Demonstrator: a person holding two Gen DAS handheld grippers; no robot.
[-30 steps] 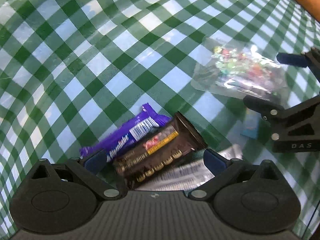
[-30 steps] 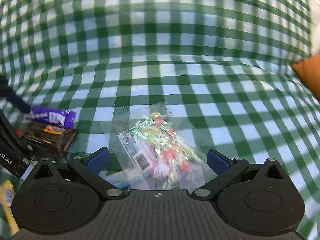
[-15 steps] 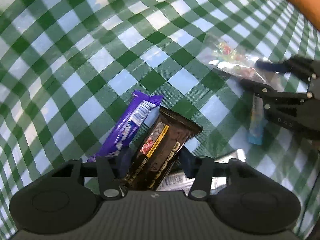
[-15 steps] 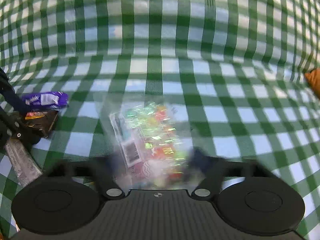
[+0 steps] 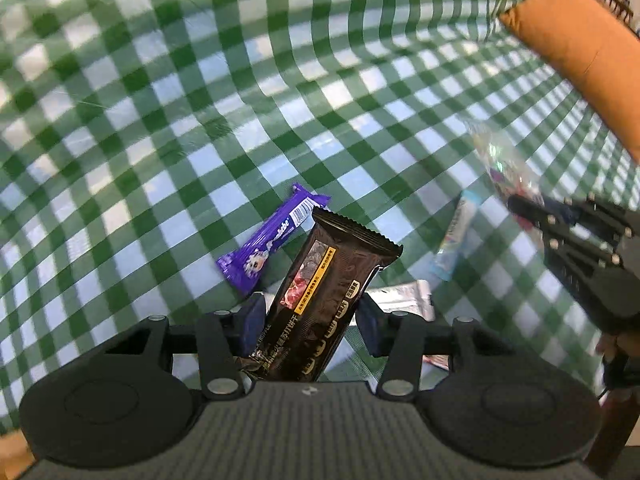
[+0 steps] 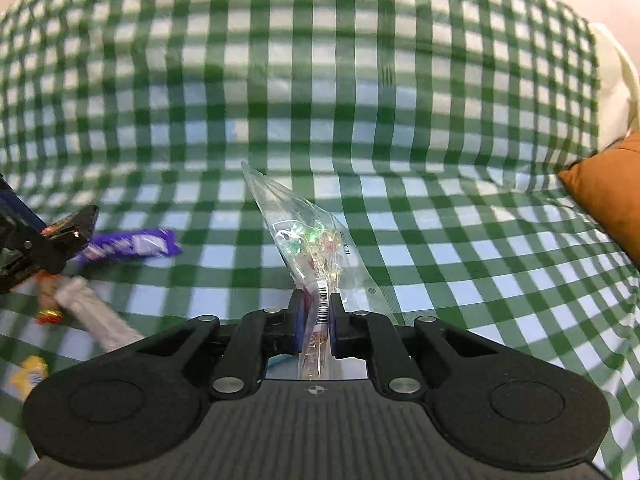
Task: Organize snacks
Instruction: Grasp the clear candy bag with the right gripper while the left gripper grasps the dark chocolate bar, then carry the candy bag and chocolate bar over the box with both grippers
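Snacks: a dark brown foil-wrapped chocolate bar (image 5: pixel 332 300) with a yellow label strip, clamped between the fingers of the left gripper (image 5: pixel 312 320) and tilted up off the worktop (image 5: pixel 160 120), which is covered in green-and-white checked cloth. A clear plastic bag of multicoloured candies (image 6: pixel 316 248), pinched at its barcode end by the fingers of the right gripper (image 6: pixel 316 320), drawn nearly together, the bag rising forward above the cloth. Lying on the worktop: a purple-wrapped bar (image 5: pixel 272 240) just beside the brown bar; a silver-wrapped bar (image 5: pixel 404 300); a pale blue slim packet (image 5: pixel 456 236); a yellow packet (image 6: pixel 28 372), blurred. An orange cushion (image 6: pixel 612 196) at the far edge.
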